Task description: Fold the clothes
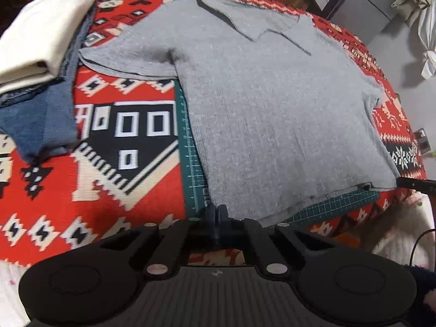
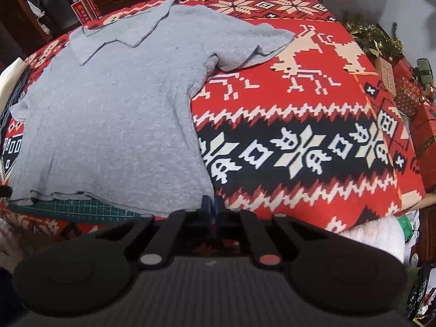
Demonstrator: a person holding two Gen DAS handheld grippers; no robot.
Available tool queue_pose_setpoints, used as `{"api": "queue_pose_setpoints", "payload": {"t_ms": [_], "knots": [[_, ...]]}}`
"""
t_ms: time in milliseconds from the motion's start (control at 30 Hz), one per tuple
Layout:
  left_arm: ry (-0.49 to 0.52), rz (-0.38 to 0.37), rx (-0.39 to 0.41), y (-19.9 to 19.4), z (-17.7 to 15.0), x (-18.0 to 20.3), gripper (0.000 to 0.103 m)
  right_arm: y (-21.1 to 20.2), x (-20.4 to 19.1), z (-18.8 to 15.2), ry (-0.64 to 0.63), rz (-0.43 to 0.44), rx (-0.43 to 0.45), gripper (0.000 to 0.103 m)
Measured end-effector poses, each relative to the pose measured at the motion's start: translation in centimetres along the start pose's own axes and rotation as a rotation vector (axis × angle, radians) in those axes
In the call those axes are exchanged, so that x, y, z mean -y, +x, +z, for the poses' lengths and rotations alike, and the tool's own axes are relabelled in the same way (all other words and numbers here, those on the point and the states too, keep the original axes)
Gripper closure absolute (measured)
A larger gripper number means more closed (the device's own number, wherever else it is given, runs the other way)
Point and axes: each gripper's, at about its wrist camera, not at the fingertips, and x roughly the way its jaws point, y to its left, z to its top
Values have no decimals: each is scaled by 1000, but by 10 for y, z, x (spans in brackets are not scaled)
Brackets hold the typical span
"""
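Observation:
A grey polo shirt (image 1: pixel 272 109) (image 2: pixel 109 114) lies flat, collar at the far end, on a green cutting mat (image 1: pixel 190 163) (image 2: pixel 68 207) over a red patterned tablecloth (image 1: pixel 95 190) (image 2: pixel 299 150). My left gripper (image 1: pixel 216 214) is shut at the shirt's near left hem corner, its tips pinching the cloth edge. At the near right hem corner my right gripper (image 2: pixel 211 204) is shut in the same way. The right gripper's dark tip (image 1: pixel 414 184) also shows at the left wrist view's right edge. Both sleeves lie spread out to the sides.
A folded cream cloth (image 1: pixel 46 32) rests on a blue garment (image 1: pixel 35 125) at the table's left. Wrapped gift boxes (image 2: pixel 408 95) and tinsel stand past the table's right edge. A grey cabinet (image 1: pixel 362 8) is behind the table.

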Motion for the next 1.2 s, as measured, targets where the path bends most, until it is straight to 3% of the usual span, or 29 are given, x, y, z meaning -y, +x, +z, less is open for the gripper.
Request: {"api": "queue_pose_setpoints", "payload": {"t_ms": [233, 367, 500, 567, 700, 800, 867, 967, 1200], "knots": [[-27, 31, -22, 2, -3, -18, 101, 2, 10, -1, 18, -20, -24, 101], [22, 53, -12, 6, -5, -10, 101, 2, 5, 1, -29, -30, -24, 101], [21, 4, 16, 0, -6, -8, 97, -4, 4, 2, -49, -9, -13, 96], [58, 8, 51, -8, -7, -4, 90, -13, 0, 1, -107, -13, 9, 92], [163, 22, 109, -25, -11, 6, 89, -32, -26, -1, -272, 54, 69, 92], [263, -46, 151, -30, -9, 26, 89, -31, -60, -4, -456, 120, 69, 90], [342, -85, 153, -25, -8, 44, 86, -25, -83, -7, -580, 148, 54, 90], [476, -63, 126, -6, -9, 77, 82, -12, -111, -10, -724, 108, 22, 90], [655, -47, 85, 24, -18, 109, 81, -6, -139, -15, -914, 117, -6, 88]]}}
